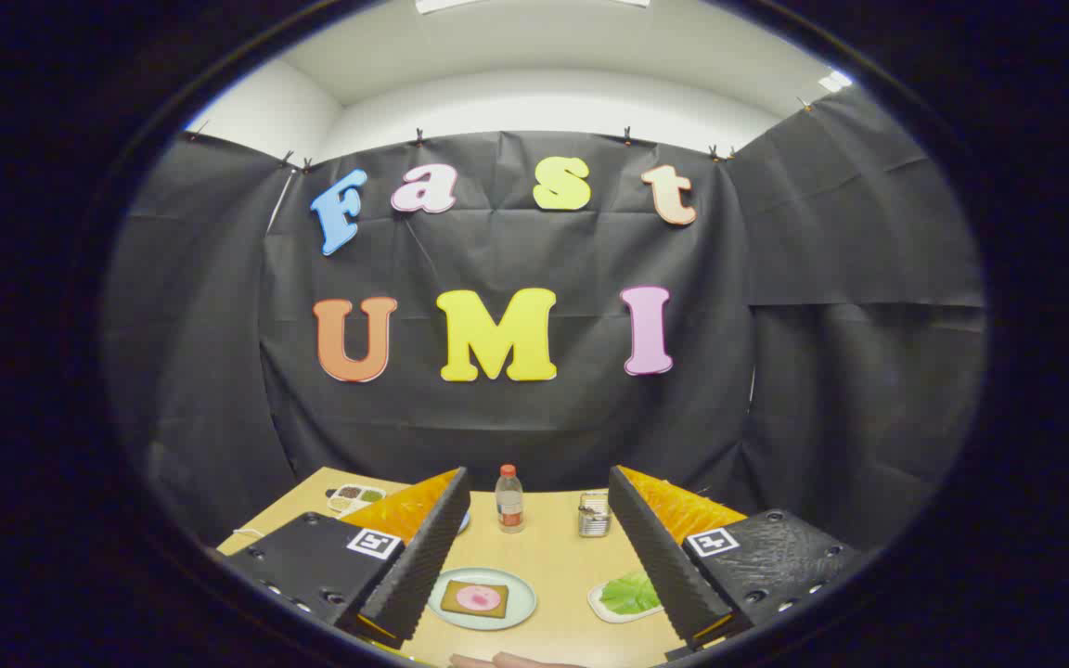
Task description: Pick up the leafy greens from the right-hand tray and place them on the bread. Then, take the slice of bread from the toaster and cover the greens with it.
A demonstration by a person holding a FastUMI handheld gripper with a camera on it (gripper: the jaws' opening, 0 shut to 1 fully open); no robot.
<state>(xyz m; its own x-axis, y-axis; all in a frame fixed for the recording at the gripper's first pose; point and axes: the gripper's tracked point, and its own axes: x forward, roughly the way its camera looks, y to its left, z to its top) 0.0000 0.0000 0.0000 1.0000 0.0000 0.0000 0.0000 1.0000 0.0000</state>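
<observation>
The gripper (539, 547) hung above the near part of a light wooden table (553, 547), its two fingers spread wide apart with nothing between them but open tabletop. At the nearest edge of the table a sliver of a hand (507, 661) showed. Just ahead, between the fingers and closer to the left one, sat a pale round plate (521, 608) carrying a slice of bread (460, 605) topped with a pink round of meat (479, 598). Beside the right finger, partly hidden by it, lay the small white tray (601, 608) with the leafy greens (629, 594) resting in it, untouched. Farther back stood a clear bottle (509, 499) with a red cap and, to its right, the metal toaster (594, 515); any bread in it was too small to make out. Beyond the left finger, at the far left corner, lay a divided dish (355, 497) of small items
</observation>
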